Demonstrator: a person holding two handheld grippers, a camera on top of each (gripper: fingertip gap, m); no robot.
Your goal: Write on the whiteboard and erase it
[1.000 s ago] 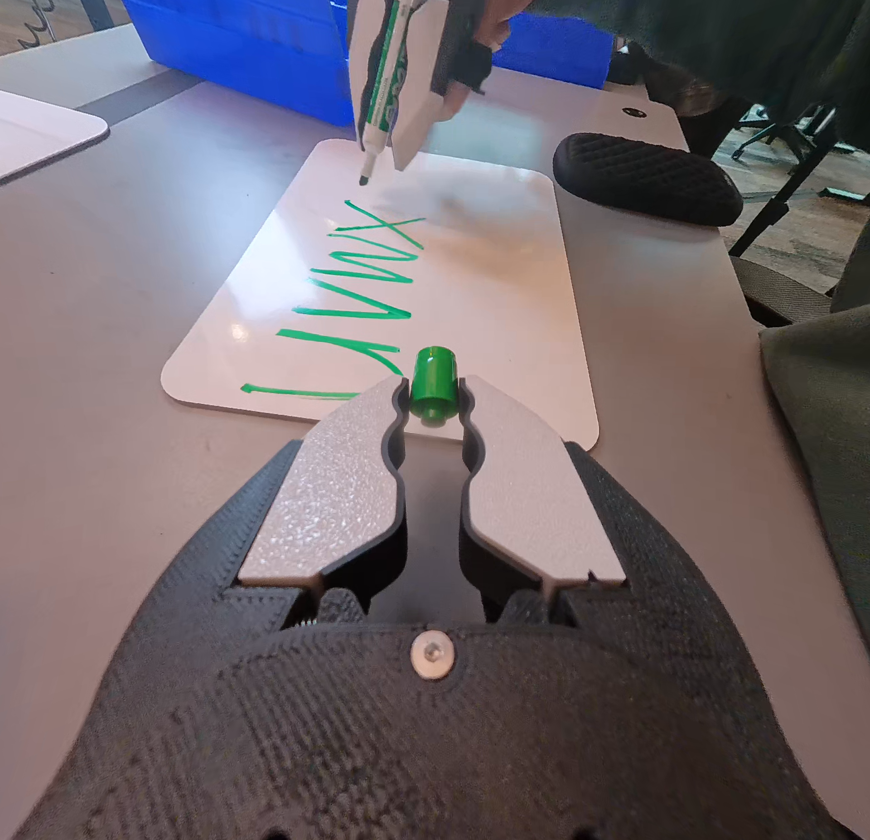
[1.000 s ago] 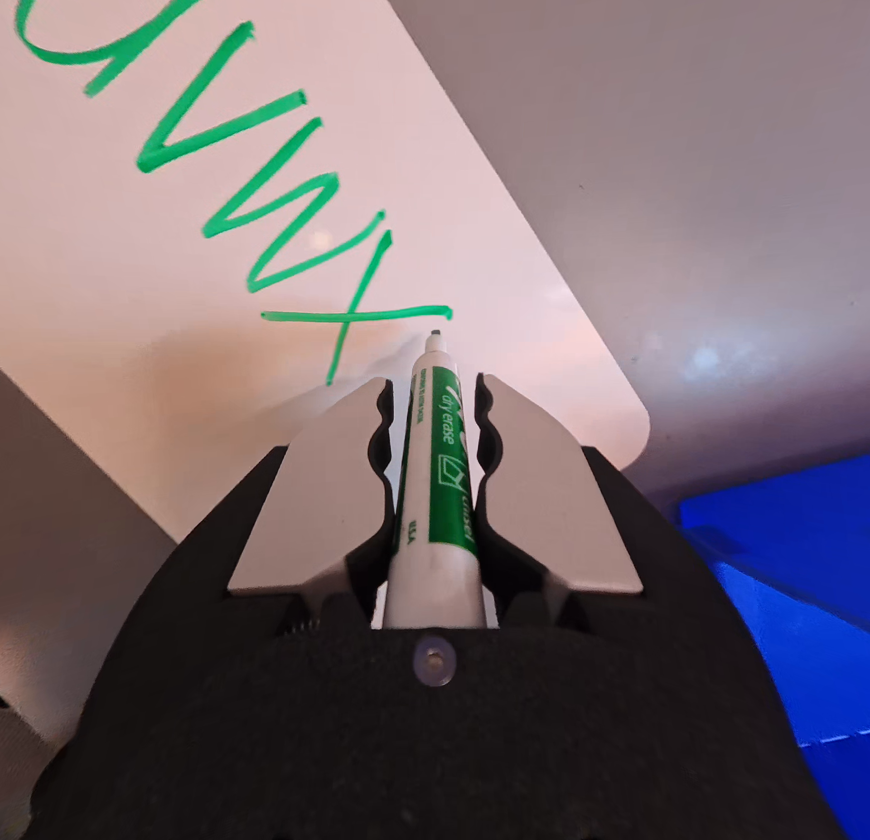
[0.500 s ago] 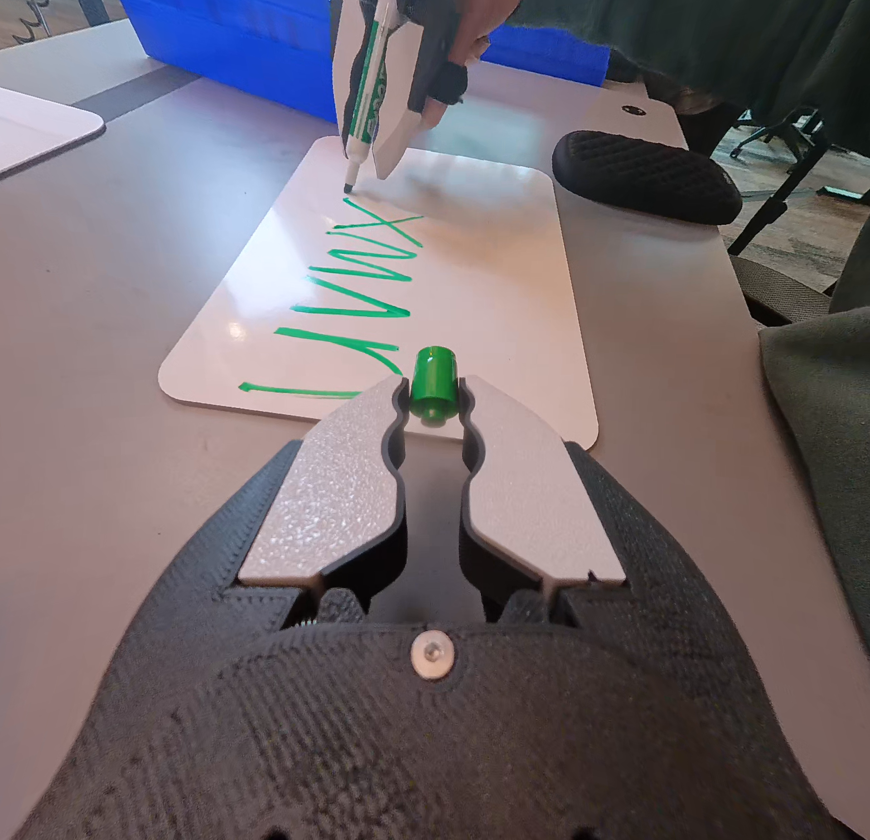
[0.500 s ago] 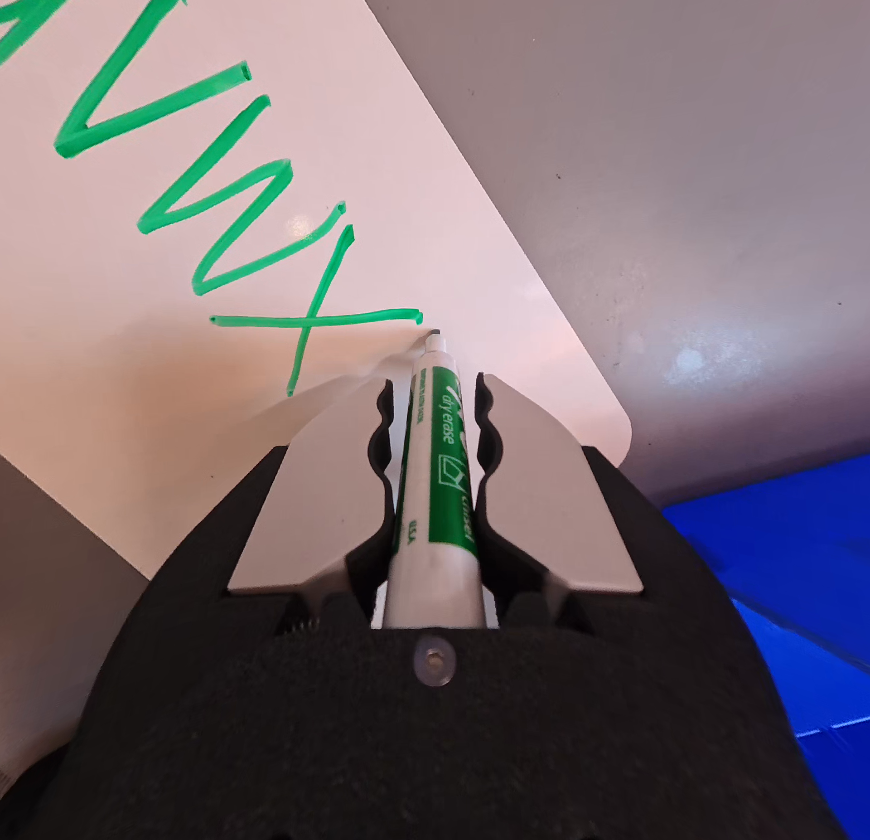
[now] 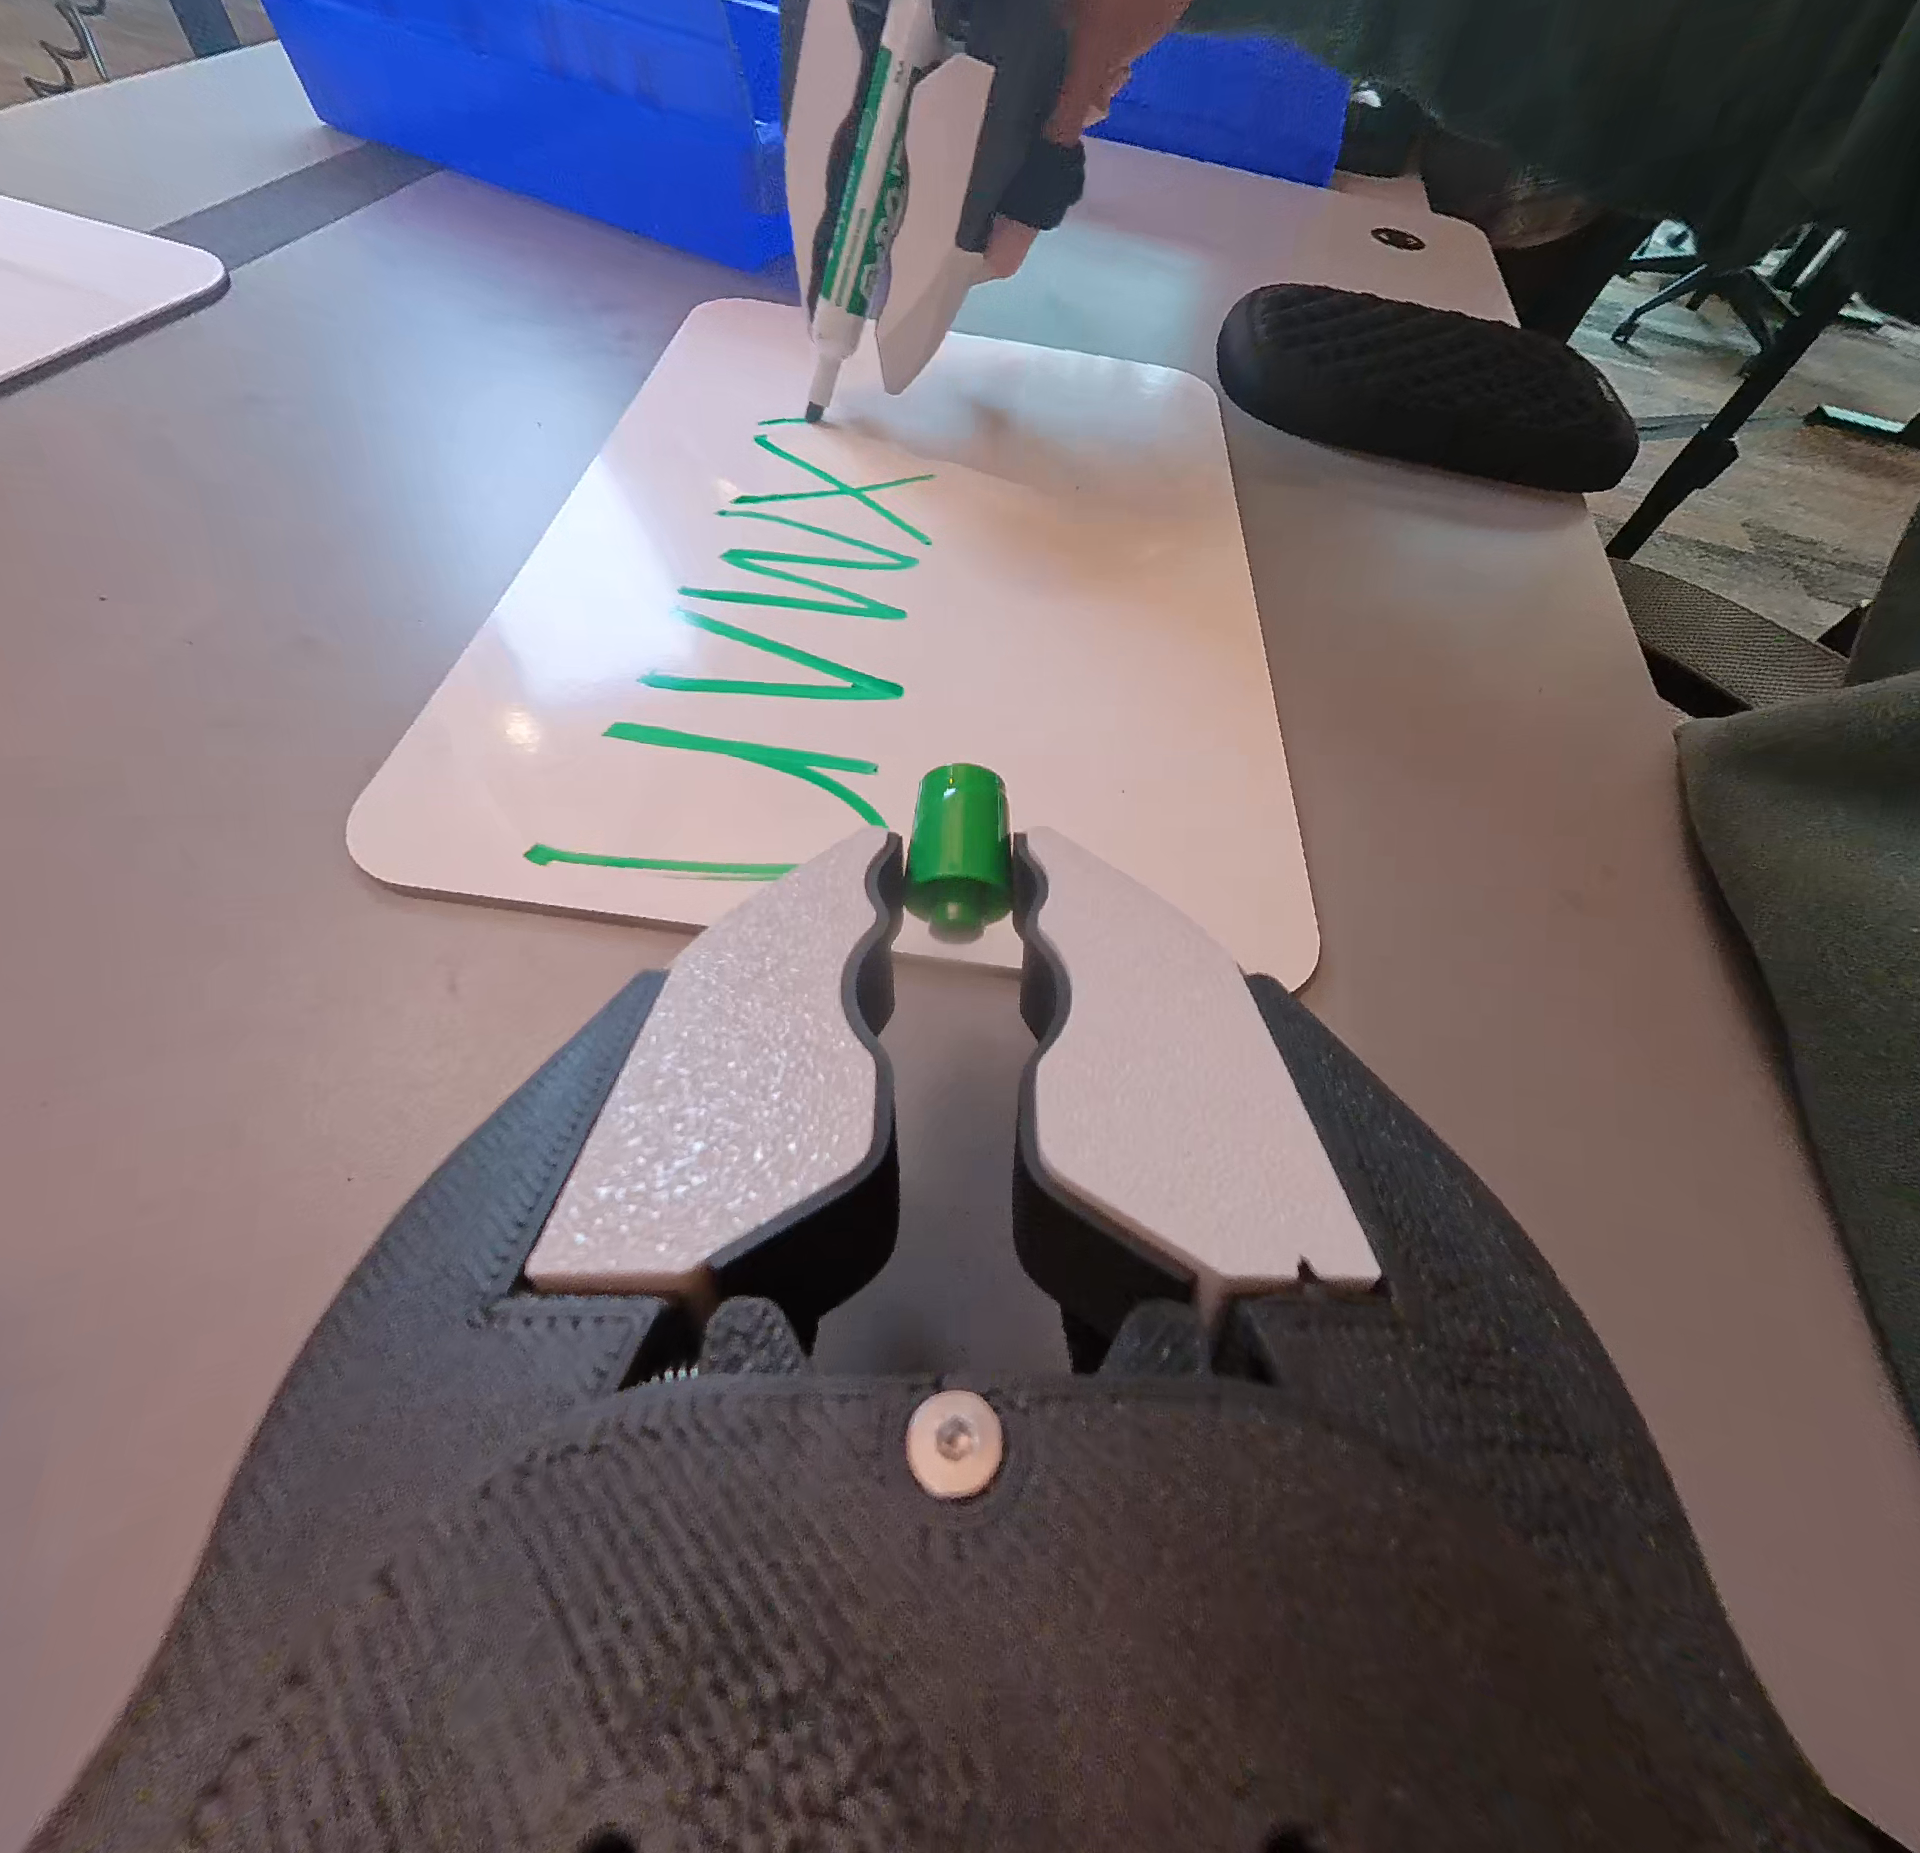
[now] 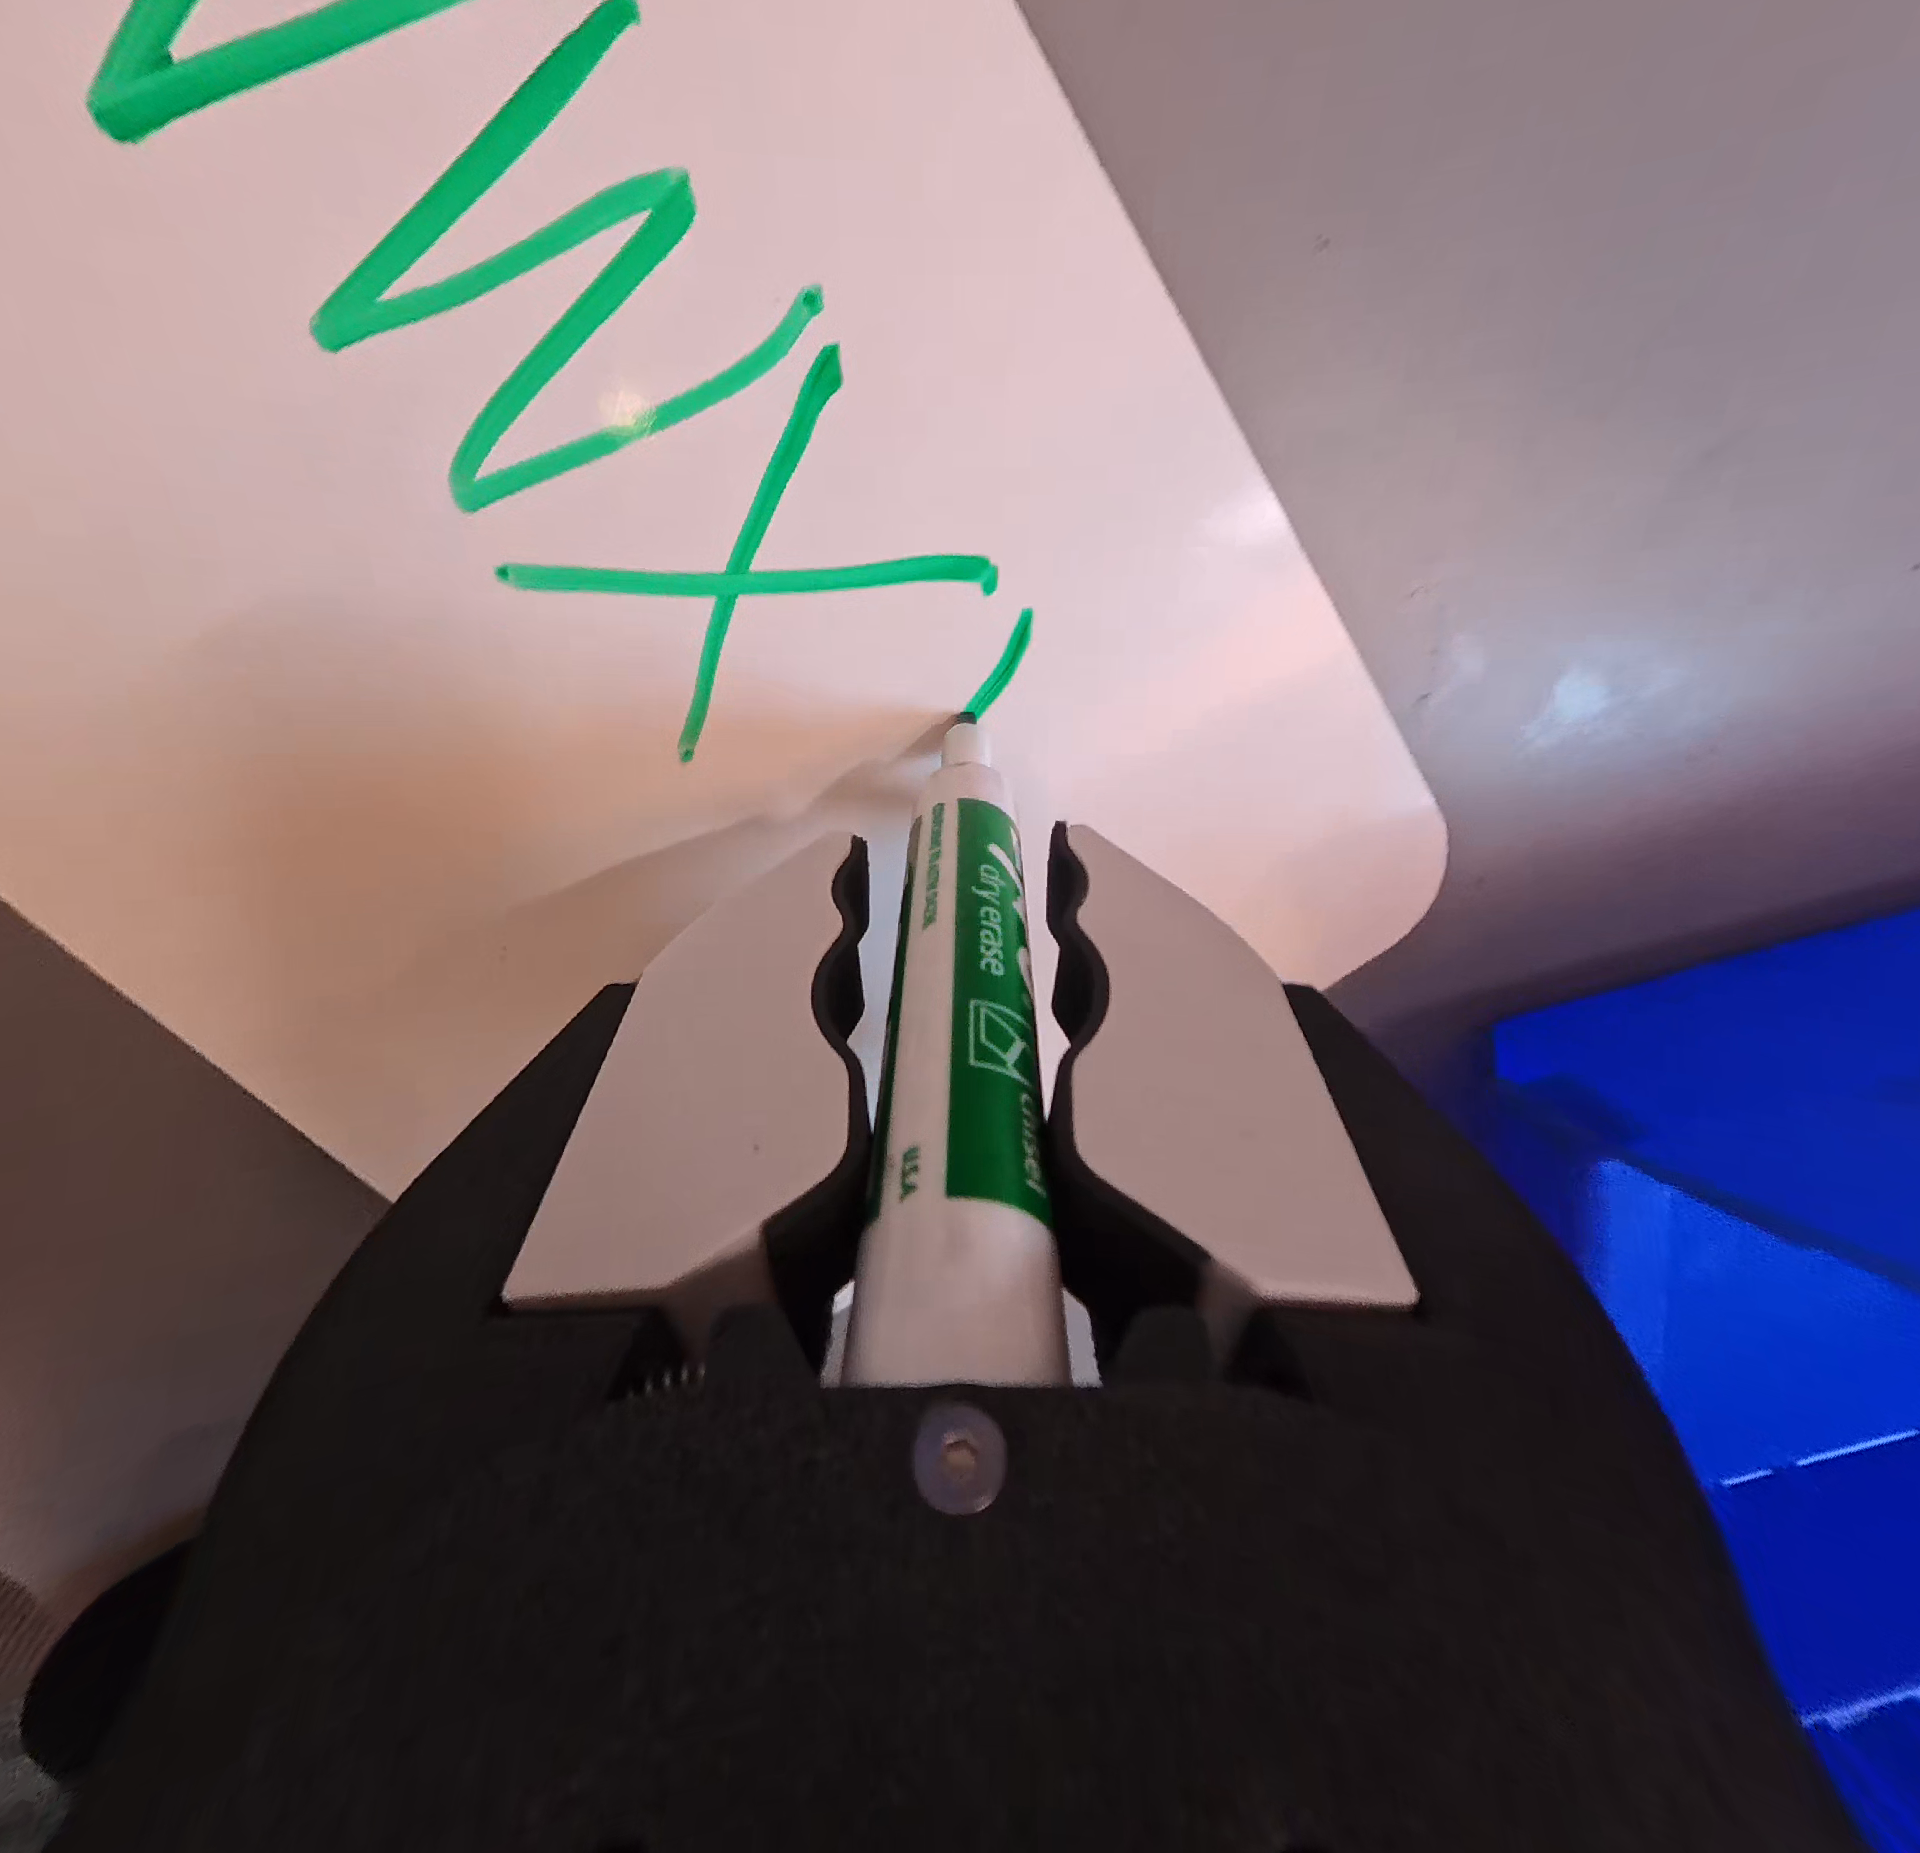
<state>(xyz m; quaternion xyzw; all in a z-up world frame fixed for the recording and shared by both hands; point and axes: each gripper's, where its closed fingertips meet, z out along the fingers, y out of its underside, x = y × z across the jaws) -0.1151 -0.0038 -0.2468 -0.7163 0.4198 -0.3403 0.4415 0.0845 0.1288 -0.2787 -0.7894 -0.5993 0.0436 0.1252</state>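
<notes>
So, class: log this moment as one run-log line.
right hand-held gripper: shut on marker | tip on whiteboard, writing | left hand-held gripper: shut on cap | erasing: not begun

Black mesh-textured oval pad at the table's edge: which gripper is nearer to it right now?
Right. The right gripper writes at the whiteboard's far end, beside the black pad; the left gripper sits at the near end, farther off.

Black ribbed printed left gripper (image 5: 956,853) body, 2 pale speckled wavy-edged fingers (image 5: 748,1065), 1 silver screw (image 5: 954,1457). Right gripper (image 6: 954,847): same build. Dark green sleeve (image 5: 1558,27).
</notes>
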